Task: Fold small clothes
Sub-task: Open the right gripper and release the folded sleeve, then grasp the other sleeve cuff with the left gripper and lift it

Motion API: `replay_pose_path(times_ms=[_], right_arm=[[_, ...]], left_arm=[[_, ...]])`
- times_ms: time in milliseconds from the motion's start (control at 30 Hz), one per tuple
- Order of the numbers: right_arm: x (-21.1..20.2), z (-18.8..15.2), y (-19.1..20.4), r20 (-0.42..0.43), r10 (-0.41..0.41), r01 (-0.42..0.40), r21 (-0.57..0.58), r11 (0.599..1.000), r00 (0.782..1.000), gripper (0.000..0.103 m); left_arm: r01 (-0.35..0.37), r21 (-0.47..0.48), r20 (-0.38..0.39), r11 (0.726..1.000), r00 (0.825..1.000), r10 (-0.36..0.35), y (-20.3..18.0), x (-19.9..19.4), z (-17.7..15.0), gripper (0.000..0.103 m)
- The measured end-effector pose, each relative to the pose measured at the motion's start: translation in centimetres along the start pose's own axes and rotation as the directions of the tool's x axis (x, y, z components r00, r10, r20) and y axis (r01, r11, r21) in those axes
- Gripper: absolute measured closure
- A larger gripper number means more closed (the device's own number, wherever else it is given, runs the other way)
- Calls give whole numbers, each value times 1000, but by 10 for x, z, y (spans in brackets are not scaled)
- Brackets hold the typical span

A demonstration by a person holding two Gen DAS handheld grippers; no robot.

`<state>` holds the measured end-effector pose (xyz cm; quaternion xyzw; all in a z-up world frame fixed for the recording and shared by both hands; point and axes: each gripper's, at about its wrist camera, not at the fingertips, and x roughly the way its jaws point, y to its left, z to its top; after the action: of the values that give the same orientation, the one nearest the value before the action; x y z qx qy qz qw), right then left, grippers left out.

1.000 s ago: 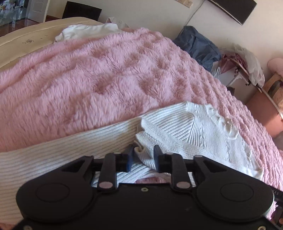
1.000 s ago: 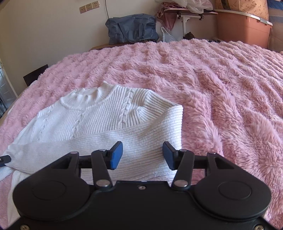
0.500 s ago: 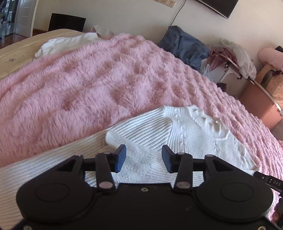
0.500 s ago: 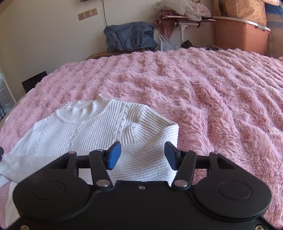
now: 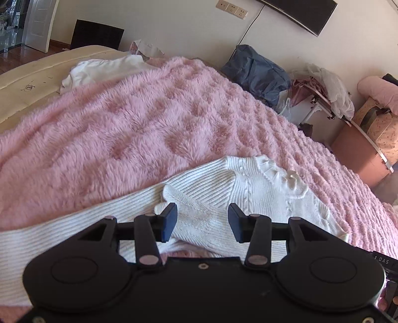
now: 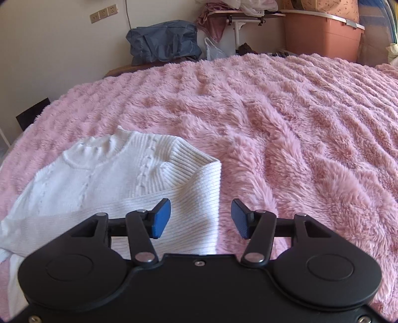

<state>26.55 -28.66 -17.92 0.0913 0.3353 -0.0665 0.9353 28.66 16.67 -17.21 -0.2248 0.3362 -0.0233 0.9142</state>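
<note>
- white ribbed sweater [image 5: 261, 188] [image 6: 139, 174] lies flat on the pink fluffy blanket [image 5: 139, 124] [image 6: 286, 124] that covers the bed, at the near side of both views.
- in the left wrist view one sleeve [image 5: 62, 231] runs off to the near left across the blanket; the sleeve cuff [image 5: 184, 203] is folded in over the body of the garment, just beyond the claw tips.
- collar [image 6: 99, 149] sits at the far edge of the sweater in the right wrist view; a cable pattern runs down the front.
- left claw [image 5: 202, 222]: jaws apart and have just been opening; knit shows in the gap beneath, but the pads press on nothing.
- right claw [image 6: 201, 218]: jaws apart, nothing clamped; it hangs over the right edge of the folded sweater, left pad over knit, right pad over blanket.
- blue pads on both claws are clean of cloth.
- a second white garment [image 5: 99, 72] lies at the far left edge of the blanket, well apart from the sweater, beside bare cream mattress [image 5: 29, 82].
- beyond the bed: blue bag [image 5: 258, 72] [image 6: 164, 42] against the wall, a small rack piled with clothes [image 5: 323, 84], a pink storage bin [image 6: 321, 34].
- wall sockets [image 5: 231, 7] [image 6: 103, 13] and the lower edge of a dark screen [image 5: 303, 12] on the far wall.
</note>
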Motion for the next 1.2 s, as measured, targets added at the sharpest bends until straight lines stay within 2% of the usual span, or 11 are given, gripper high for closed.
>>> replay_pose_path(times_ms=[167, 333, 500, 667, 733, 800, 900, 967, 1000, 1067, 1200], right_arm=[[-65, -26, 18, -1, 125, -125, -47, 991, 992, 47], [-94, -76, 27, -99, 219, -229, -106, 968, 971, 46], [-85, -116, 21, -191, 172, -196, -113, 974, 966, 46], [-75, -133, 5, -236, 119, -144, -93, 985, 964, 46], [-77, -131, 4, -242, 116, -139, -80, 987, 963, 47], [-82, -125, 9, -227, 130, -151, -76, 986, 965, 47], [-90, -113, 29, -182, 177, -198, -104, 975, 967, 45], [-90, -105, 50, -161, 208, -231, -139, 963, 965, 44], [-88, -102, 61, -156, 228, -252, -153, 956, 961, 44], [-83, -98, 83, -160, 258, -285, -178, 942, 953, 43], [-75, -94, 126, -156, 308, -339, -248, 908, 939, 43]], left_arm=[[71, 34, -50, 997, 996, -69, -20, -61, -48, 55], [137, -1, -168, 991, 977, -135, -27, -84, -107, 55], [116, -17, -255, 993, 960, -117, -26, -71, -152, 55], [76, -10, -302, 997, 950, -76, -18, -55, -167, 55], [91, -31, -287, 995, 953, -96, -16, -62, -162, 55], [92, -34, -223, 995, 970, -98, -13, -80, -151, 54], [43, -91, -81, 995, 995, -51, 6, -113, -129, 53], [-43, -184, 34, 982, 998, 51, 32, -138, -118, 52], [-103, -236, 84, 966, 989, 126, 47, -150, -114, 52], [-201, -342, 156, 918, 951, 267, 78, -169, -112, 51], [-306, -531, 170, 790, 875, 454, 140, -192, -114, 52]])
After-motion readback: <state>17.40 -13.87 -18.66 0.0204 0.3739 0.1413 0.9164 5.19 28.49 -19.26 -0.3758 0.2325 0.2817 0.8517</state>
